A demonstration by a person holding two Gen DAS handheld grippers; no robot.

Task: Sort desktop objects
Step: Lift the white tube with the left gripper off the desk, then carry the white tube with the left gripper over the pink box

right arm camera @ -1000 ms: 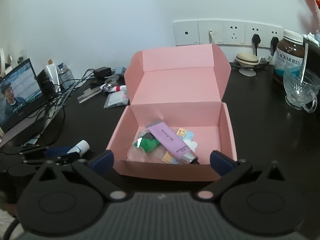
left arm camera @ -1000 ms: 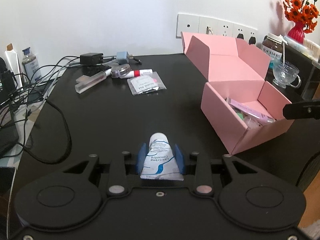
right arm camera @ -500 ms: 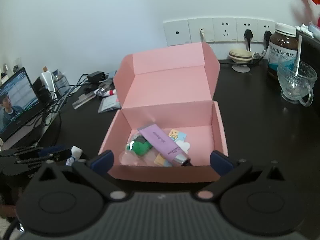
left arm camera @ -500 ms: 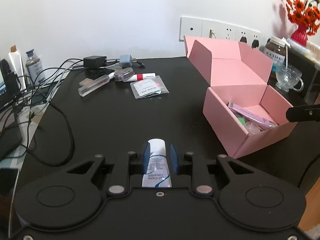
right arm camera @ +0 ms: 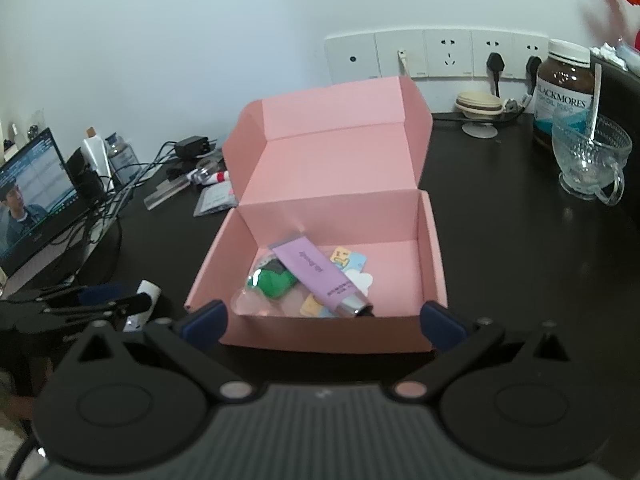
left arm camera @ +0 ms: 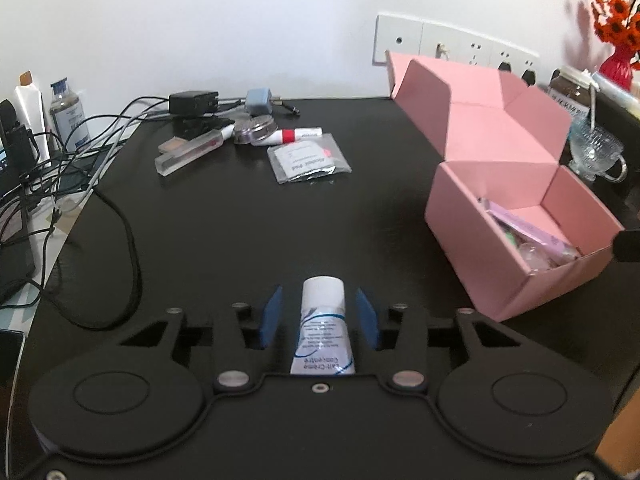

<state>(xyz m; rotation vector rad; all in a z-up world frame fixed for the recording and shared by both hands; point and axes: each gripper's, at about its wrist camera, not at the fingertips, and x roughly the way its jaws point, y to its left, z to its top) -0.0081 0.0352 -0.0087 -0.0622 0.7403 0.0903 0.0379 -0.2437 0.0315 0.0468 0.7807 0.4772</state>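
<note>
Partly sorted: pink box (right arm camera: pixel 320 216) holds several items, others lie on desk (left arm camera: pixel 240 220); left gripper (left arm camera: pixel 319 316) spread around tube (left arm camera: pixel 323 320), right gripper (right arm camera: pixel 323 316) spread.

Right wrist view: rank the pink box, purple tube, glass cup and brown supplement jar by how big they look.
1. pink box
2. and 3. glass cup and brown supplement jar look alike; unranked.
4. purple tube, though it lies nearer the camera.
</note>
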